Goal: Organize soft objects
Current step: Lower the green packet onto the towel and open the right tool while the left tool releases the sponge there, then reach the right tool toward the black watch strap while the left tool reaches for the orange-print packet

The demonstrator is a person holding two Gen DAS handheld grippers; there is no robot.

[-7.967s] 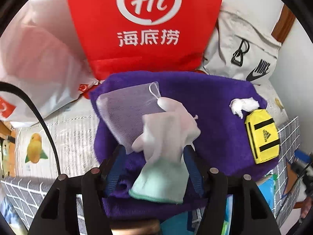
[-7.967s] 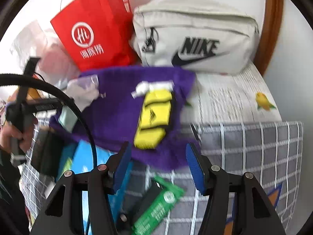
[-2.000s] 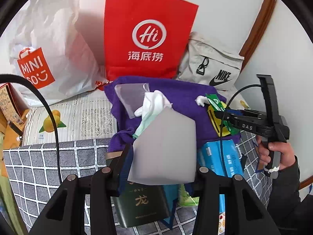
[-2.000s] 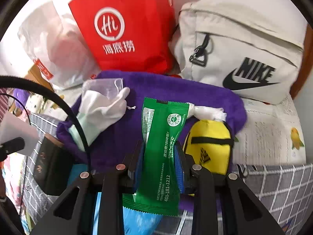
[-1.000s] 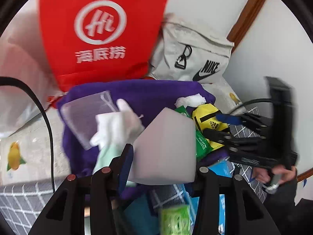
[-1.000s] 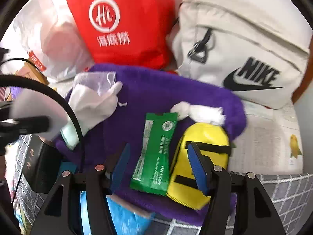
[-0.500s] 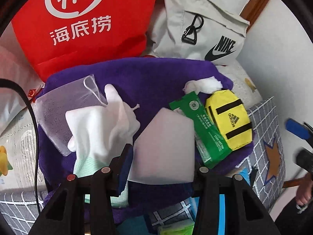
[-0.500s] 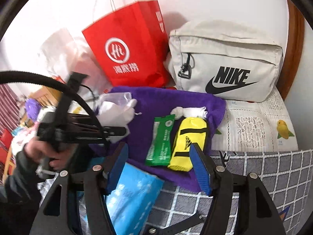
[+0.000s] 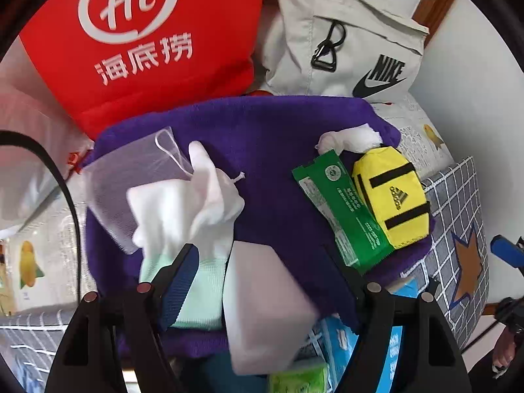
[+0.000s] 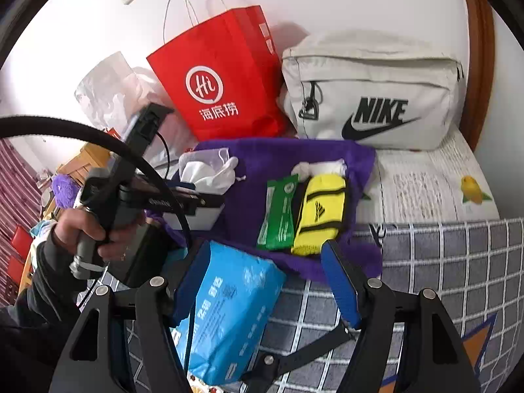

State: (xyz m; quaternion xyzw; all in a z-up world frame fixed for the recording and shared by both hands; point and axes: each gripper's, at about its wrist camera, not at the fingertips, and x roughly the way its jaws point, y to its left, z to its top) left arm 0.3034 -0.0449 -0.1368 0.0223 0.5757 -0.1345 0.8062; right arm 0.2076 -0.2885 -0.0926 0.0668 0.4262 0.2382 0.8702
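Observation:
A purple towel [image 9: 262, 137] lies spread on the seat; it also shows in the right wrist view [image 10: 271, 163]. On it lie a mesh pouch [image 9: 131, 177], a white glove [image 9: 196, 203], a green packet [image 9: 344, 209], a yellow Adidas pouch [image 9: 389, 196] and a white wad [image 9: 350, 137]. A white sponge block [image 9: 265, 308] sits between the spread fingers of my left gripper [image 9: 258, 281], tilted over the towel's near edge; the jaws stand wide. My right gripper [image 10: 262, 281] is open and empty, pulled back over a blue tissue pack [image 10: 226, 314].
A red paper bag [image 10: 222, 75] and a beige Nike bag [image 10: 376, 98] stand behind the towel against the wall. A white plastic bag [image 9: 23, 150] is at the left. A dark box [image 10: 144, 252] lies under the left gripper. The seat has a grey checked cover [image 10: 442, 262].
My left gripper's jaws have spread and the sponge block has tilted and dropped toward the towel's near edge. My right gripper has stayed open and drawn back slightly from the towel.

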